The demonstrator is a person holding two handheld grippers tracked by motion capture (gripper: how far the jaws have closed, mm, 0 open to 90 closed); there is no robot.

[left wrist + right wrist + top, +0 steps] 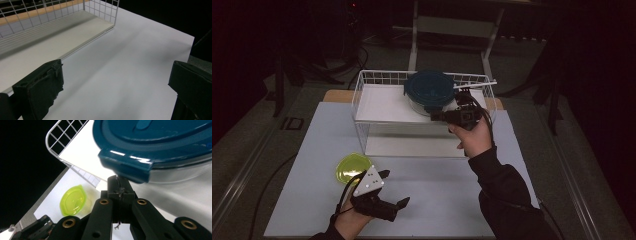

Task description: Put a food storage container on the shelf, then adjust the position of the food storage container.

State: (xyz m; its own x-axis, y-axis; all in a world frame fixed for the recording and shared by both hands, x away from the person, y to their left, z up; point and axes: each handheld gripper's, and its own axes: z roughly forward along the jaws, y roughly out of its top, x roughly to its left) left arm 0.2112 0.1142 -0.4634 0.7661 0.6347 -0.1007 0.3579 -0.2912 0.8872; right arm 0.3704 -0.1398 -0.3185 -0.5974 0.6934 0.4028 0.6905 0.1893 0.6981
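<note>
1. Right gripper [439, 116]: jaws pressed together with nothing between them, tips just under the latch tab of the round clear container with a dark teal lid [428, 90]. Likely poised there to nudge or lift the tab; whether they touch it I cannot tell.
2. The container sits on the upper shelf of the white wire rack [362, 87], toward its right end, at the far side of the table [452, 200]. Probably put there as storage.
3. Left gripper [394, 187]: jaws spread wide, empty, held low near the table's near edge, seemingly parked while the right one works.
4. Small yellow-green translucent plastic lid [352, 167] lies flat on the table just beyond the left gripper, in front of the rack's left corner.
5. No readable brands, labels or writing anywhere.
</note>
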